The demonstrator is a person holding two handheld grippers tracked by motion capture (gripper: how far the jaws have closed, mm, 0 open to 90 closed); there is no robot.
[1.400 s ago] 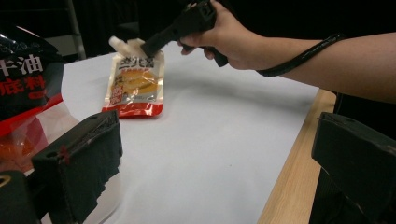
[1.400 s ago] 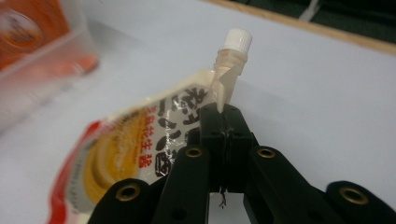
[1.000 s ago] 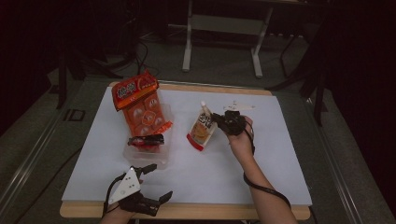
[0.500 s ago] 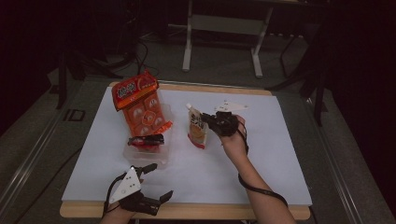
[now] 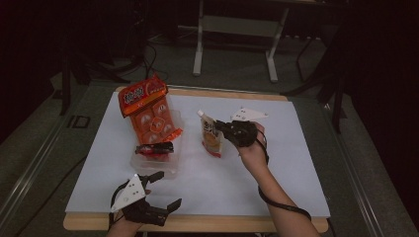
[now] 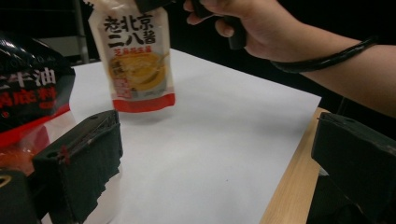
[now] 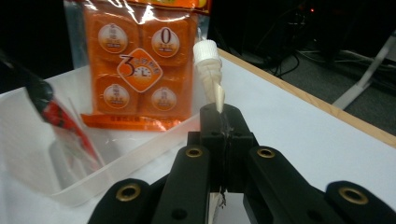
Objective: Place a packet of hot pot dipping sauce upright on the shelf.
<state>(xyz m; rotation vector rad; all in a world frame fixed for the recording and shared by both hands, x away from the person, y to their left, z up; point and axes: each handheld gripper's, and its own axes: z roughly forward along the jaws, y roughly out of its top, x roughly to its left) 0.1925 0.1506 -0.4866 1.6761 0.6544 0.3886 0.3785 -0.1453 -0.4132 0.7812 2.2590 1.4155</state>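
White paper covers the table [image 5: 296,148], and near its middle the right gripper [image 5: 228,129] has its jaws pinched tight on the top edge of a sauce pouch [image 5: 211,139], just below the white screw cap. In the right gripper view the two black jaws meet with the pouch's neck squeezed between them and the cap [image 7: 206,50] poking up above. The pouch hangs upright from that grip, with its red bottom edge at or just above the paper; I cannot tell whether it touches. It sits just right of a clear plastic tray [image 5: 174,148].

The tray holds an orange multi-pack bag [image 5: 148,111] that leans up against its far end, and a small dark red sachet [image 5: 154,148] lies across the tray's nearer part.

At the near left edge of the table the left gripper [image 5: 163,190] rests low, its jaws spread wide with nothing between them. In the left gripper view the pouch [image 6: 137,56] stands beyond those open jaws, with the right hand [image 6: 261,28] above it and the sachet [image 6: 28,93] close at the left.
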